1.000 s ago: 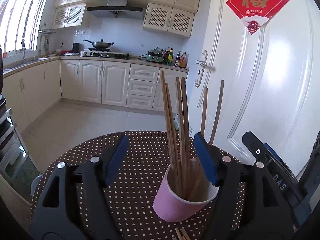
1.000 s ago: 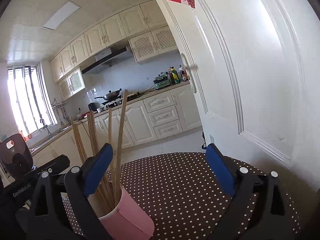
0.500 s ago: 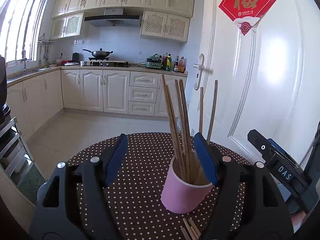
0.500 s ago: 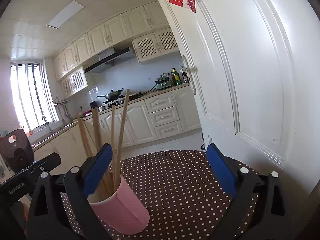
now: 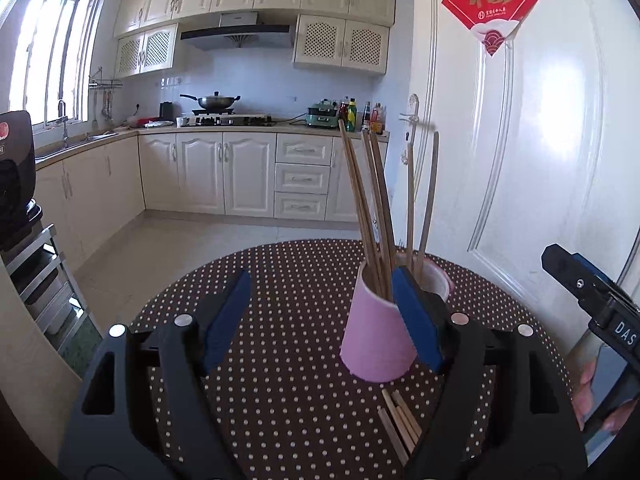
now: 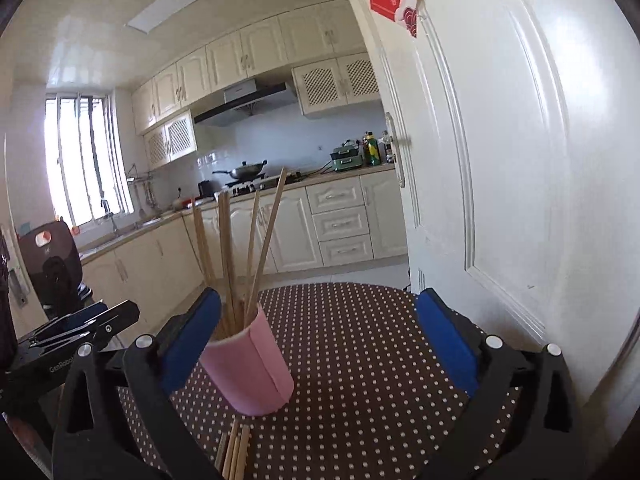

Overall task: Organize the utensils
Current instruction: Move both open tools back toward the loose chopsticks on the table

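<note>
- The pink cup (image 5: 378,336) stands upright on the dotted worktop (image 5: 280,280), collecting chopsticks (image 5: 372,208) tips-down, the tidy end state.
- More loose chopsticks (image 5: 400,420) lie just in front of the cup, likely next.
- Left gripper (image 5: 320,320) fingers are opening, empty; right gripper (image 6: 320,344) fingers are wide, empty.
- Door (image 6: 520,160) close behind the cup; worktop edge near.

The brown white-dotted round tabletop (image 5: 288,280) lies bare across centre and left of the left wrist frame. A pink cylindrical paper cup (image 5: 376,340) holding upright wooden chopsticks (image 5: 374,208) blocks right of centre. Loose wooden chopsticks (image 5: 400,424) lie at the lower centre. A white panelled door (image 6: 520,160) bounds the right.
</note>
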A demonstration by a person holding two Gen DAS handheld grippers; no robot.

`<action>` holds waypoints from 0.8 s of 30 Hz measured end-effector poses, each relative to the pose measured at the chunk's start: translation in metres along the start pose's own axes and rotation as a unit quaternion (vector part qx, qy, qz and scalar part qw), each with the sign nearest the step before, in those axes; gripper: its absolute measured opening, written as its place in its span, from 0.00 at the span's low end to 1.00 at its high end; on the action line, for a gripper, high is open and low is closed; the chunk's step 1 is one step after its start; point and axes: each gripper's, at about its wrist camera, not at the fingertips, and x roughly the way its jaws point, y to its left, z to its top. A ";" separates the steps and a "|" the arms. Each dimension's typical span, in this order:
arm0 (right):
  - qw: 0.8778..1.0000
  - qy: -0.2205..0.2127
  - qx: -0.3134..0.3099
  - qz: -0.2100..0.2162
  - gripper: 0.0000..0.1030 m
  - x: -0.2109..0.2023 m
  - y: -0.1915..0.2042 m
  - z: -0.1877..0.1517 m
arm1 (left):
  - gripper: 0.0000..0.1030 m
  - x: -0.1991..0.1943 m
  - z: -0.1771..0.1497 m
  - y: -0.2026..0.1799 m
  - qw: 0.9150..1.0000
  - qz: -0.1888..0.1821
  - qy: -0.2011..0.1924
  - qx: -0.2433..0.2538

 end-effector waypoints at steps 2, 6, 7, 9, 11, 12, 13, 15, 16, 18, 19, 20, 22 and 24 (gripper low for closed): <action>1.000 0.020 -0.007 0.004 0.92 -0.003 0.002 -0.002 | 0.71 -0.004 -0.006 -0.002 1.000 0.001 0.007 0.008; 0.998 0.053 -0.027 0.008 0.92 -0.005 0.005 -0.008 | 0.72 -0.014 -0.018 -0.007 1.000 0.003 0.015 0.023; 0.997 0.062 -0.035 0.007 0.92 -0.005 0.006 -0.011 | 0.73 -0.017 -0.020 -0.008 1.000 0.002 0.018 0.025; 0.996 0.083 -0.045 0.007 0.92 -0.004 0.008 -0.014 | 0.75 -0.021 -0.027 -0.010 0.999 0.002 0.027 0.029; 0.992 0.119 -0.045 0.021 0.92 -0.001 0.008 -0.017 | 0.75 -0.023 -0.033 -0.011 0.999 0.005 0.043 0.032; 0.989 0.140 -0.043 0.031 0.92 0.002 0.007 -0.019 | 0.75 -0.024 -0.037 -0.012 0.998 0.006 0.053 0.032; 0.986 0.156 -0.041 0.038 0.92 0.003 0.007 -0.020 | 0.75 -0.024 -0.040 -0.011 0.998 0.006 0.062 0.034; 0.981 0.182 -0.050 0.041 0.92 0.005 0.008 -0.023 | 0.75 -0.024 -0.044 -0.010 0.996 0.007 0.080 0.034; 0.980 0.188 -0.056 0.041 0.92 0.004 0.010 -0.024 | 0.75 -0.025 -0.047 -0.009 0.995 0.008 0.089 0.033; 0.973 0.214 -0.075 0.049 0.92 0.005 0.015 -0.026 | 0.75 -0.026 -0.052 -0.006 0.994 0.009 0.108 0.033; 0.969 0.228 -0.083 0.050 0.92 0.007 0.017 -0.026 | 0.75 -0.025 -0.054 -0.005 0.992 0.011 0.125 0.034; 0.966 0.238 -0.090 0.046 0.92 0.009 0.020 -0.026 | 0.75 -0.024 -0.056 -0.004 0.990 0.011 0.134 0.033; 0.959 0.260 -0.107 0.034 0.92 0.013 0.025 -0.029 | 0.75 -0.022 -0.058 -0.002 0.987 0.007 0.159 0.026; 0.951 0.285 -0.116 0.040 0.92 0.018 0.029 -0.031 | 0.75 -0.020 -0.060 0.001 0.983 0.001 0.183 0.017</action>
